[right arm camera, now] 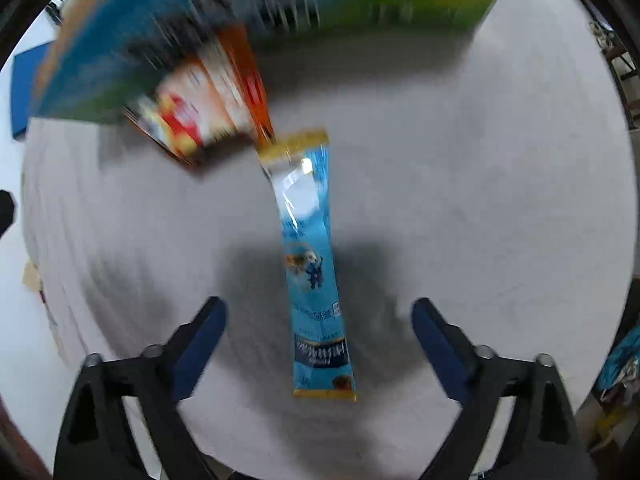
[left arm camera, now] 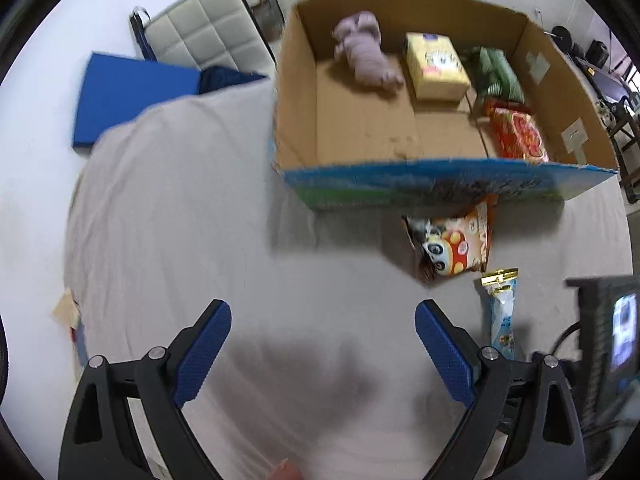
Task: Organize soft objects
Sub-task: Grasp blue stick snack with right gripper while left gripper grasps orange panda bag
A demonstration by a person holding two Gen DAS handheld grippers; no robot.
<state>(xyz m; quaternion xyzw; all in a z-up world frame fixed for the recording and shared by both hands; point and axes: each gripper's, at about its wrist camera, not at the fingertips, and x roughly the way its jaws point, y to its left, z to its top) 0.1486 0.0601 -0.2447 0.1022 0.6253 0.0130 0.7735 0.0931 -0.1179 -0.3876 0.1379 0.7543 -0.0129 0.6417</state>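
Note:
An open cardboard box (left arm camera: 296, 92) stands on the grey-clothed table and holds a purple plush toy (left arm camera: 368, 50), a yellow pack (left arm camera: 436, 66), a green pack (left arm camera: 502, 74) and a red pack (left arm camera: 518, 136). An orange cartoon snack bag (left arm camera: 456, 244) lies at the box's front wall; it also shows blurred in the right wrist view (right arm camera: 200, 108). A long blue packet (right arm camera: 314, 264) lies on the cloth between the fingers of my right gripper (right arm camera: 320, 320), which is open just above it. The packet also shows in the left wrist view (left arm camera: 502, 312). My left gripper (left arm camera: 322, 328) is open and empty over bare cloth.
White padded chairs (left arm camera: 204, 34) and a blue pad (left arm camera: 132, 100) sit beyond the table's far left edge. A dark device with a screen (left arm camera: 612, 332) stands at the right. The box's printed blue-green front wall (right arm camera: 280, 12) is close ahead of the right gripper.

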